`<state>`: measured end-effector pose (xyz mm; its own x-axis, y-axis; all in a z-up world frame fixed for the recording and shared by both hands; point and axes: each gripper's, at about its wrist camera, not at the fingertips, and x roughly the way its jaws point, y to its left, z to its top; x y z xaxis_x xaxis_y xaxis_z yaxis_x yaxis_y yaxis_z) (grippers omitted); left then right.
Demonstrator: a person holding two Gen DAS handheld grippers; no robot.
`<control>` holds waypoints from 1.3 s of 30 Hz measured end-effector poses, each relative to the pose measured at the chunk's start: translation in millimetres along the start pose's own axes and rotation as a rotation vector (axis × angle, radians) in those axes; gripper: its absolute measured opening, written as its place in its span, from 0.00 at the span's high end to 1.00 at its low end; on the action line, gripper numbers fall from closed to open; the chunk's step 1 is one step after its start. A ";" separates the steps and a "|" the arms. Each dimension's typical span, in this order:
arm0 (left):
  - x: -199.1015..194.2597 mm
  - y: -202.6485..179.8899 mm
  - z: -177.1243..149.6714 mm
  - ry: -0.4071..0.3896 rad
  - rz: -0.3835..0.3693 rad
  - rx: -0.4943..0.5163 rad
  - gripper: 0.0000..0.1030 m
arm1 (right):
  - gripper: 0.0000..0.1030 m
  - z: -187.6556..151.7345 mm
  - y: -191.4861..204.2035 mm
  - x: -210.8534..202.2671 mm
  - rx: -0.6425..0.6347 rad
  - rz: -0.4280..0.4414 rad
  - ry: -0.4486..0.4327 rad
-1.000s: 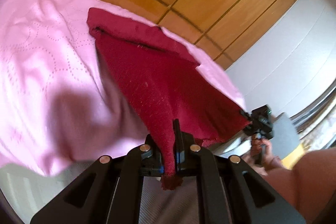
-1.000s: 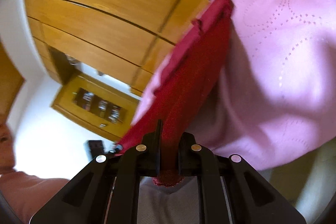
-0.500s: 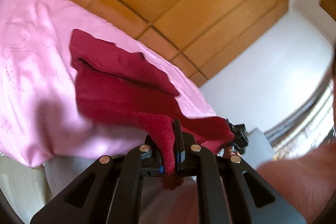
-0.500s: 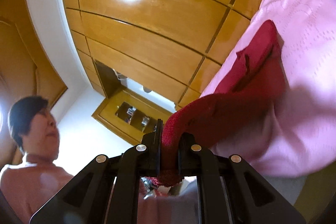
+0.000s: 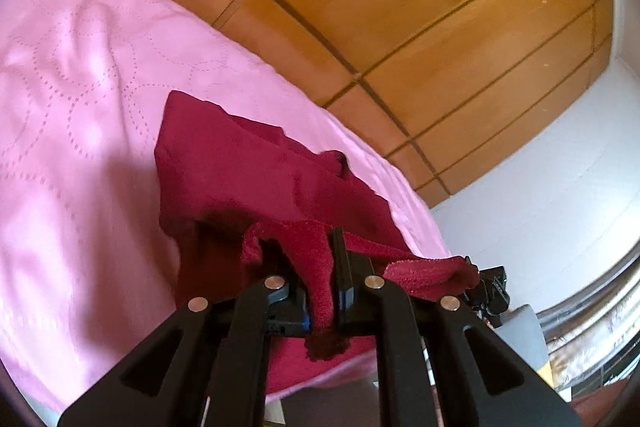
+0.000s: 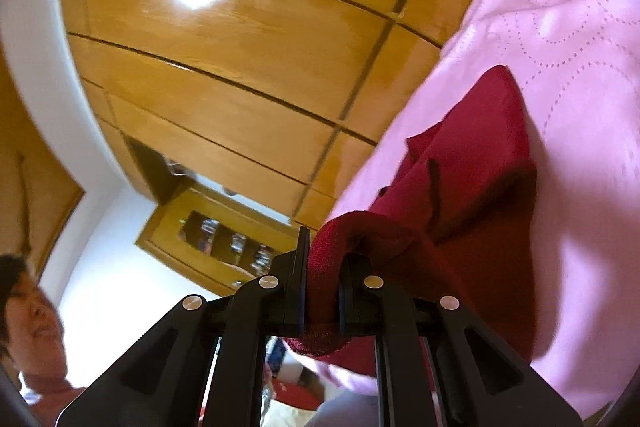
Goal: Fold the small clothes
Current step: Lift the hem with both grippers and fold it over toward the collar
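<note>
A dark red garment (image 5: 248,171) lies partly folded on a pink quilted bedspread (image 5: 72,75). My left gripper (image 5: 325,259) is shut on one near corner of the garment, and the cloth hangs through behind the jaws. My right gripper (image 6: 325,267) is shut on the other near corner of the garment (image 6: 480,155). Both corners are held low over the part that lies flat. The right gripper also shows in the left wrist view (image 5: 490,287), at the end of the held edge.
A wooden panelled wardrobe (image 5: 400,7) stands just behind the bed. The person's face (image 6: 28,311) is at the lower left of the right wrist view. A wooden cabinet with glass doors (image 6: 224,247) stands farther off. The bedspread (image 6: 560,27) extends to the right.
Both grippers have carried the held edge forward and down over the garment. The cloth that hung stretched toward me now doubles over the part on the bed.
</note>
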<state>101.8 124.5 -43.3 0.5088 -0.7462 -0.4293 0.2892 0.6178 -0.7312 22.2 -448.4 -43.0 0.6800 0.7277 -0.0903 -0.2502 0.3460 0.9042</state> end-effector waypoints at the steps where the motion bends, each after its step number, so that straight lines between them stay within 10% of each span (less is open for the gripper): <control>1: 6.3 0.8 5.2 0.003 0.022 0.014 0.92 | 0.90 7.9 -3.7 7.3 0.004 -0.026 0.011; 25: 116.7 52.8 68.9 0.110 0.244 -0.072 0.89 | 0.90 80.1 -85.0 89.5 0.178 -0.237 0.013; 30: 118.8 51.2 76.8 0.093 0.225 -0.132 0.48 | 0.75 87.0 -81.3 100.5 0.164 -0.266 0.007; 33: 102.8 37.8 87.5 -0.032 0.291 -0.133 0.20 | 0.39 90.6 -66.1 97.1 0.102 -0.290 -0.057; 39: 88.1 -5.4 83.4 -0.147 0.457 0.050 0.18 | 0.44 92.5 -23.4 90.3 -0.090 -0.427 -0.127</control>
<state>212.7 76.1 -33.0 0.7009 -0.3548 -0.6187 0.0461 0.8882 -0.4572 153.2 -445.6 -33.7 0.8132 0.4316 -0.3903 0.0162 0.6537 0.7566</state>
